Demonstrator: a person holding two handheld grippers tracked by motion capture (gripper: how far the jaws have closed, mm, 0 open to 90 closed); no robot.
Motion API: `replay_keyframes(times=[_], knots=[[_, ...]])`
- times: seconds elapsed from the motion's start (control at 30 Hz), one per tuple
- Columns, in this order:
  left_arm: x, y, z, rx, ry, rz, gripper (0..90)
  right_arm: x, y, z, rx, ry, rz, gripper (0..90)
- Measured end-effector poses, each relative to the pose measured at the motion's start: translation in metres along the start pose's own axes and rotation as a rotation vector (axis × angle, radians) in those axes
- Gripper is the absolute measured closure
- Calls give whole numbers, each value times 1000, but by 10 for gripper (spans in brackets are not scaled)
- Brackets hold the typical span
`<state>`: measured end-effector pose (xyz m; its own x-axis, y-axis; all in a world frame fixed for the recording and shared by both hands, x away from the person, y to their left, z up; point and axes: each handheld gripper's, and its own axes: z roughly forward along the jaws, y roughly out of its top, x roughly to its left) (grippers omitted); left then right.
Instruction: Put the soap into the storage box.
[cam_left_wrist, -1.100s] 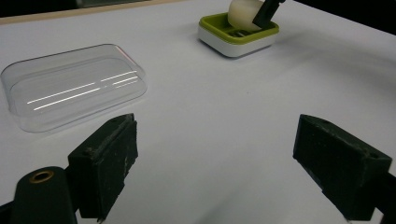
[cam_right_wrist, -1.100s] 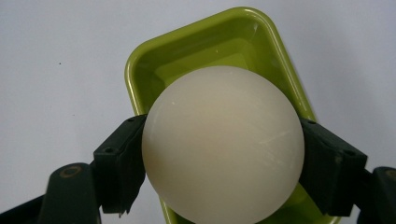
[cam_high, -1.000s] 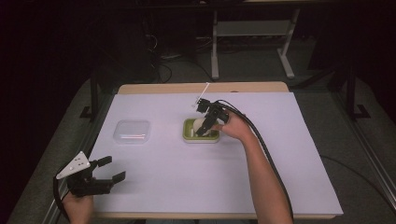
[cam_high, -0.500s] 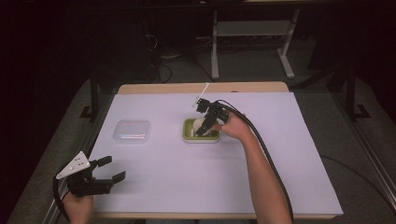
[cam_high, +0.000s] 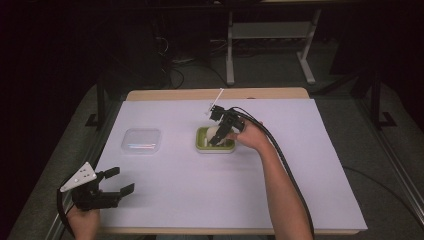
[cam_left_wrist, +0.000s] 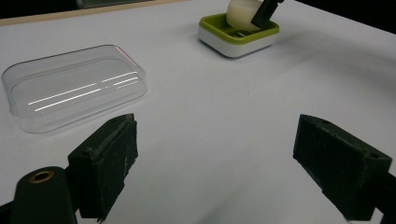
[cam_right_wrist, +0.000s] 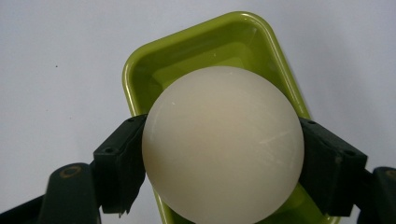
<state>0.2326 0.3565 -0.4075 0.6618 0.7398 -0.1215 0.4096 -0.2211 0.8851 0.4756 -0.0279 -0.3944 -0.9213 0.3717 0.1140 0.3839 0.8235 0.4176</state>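
Observation:
A cream, rounded soap bar (cam_right_wrist: 223, 116) is pinched between the jaws of my right gripper (cam_right_wrist: 226, 161), which is shut on it. The soap sits just over or in a green soap dish (cam_right_wrist: 205, 42); I cannot tell whether it touches. From above, the dish (cam_high: 201, 142) lies mid-table with the right gripper (cam_high: 218, 136) tilted into it. My left gripper (cam_high: 120, 181) rests open near the front left corner, nothing between its jaws. In the left gripper view the gripper (cam_left_wrist: 215, 163) faces the dish (cam_left_wrist: 233, 42) and soap (cam_left_wrist: 240, 14).
A clear plastic lid (cam_high: 141, 140) lies flat to the left of the dish, shown nearer in the left gripper view (cam_left_wrist: 74, 91). White paper (cam_high: 300, 165) covers the table. A cable trails from the right gripper along the forearm.

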Motion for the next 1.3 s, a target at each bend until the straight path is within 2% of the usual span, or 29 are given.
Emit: replay_keyframes(times=[1.3], knots=[[0,0,0,-1,2,2,133,1,0,4,10,1,-9,229]])
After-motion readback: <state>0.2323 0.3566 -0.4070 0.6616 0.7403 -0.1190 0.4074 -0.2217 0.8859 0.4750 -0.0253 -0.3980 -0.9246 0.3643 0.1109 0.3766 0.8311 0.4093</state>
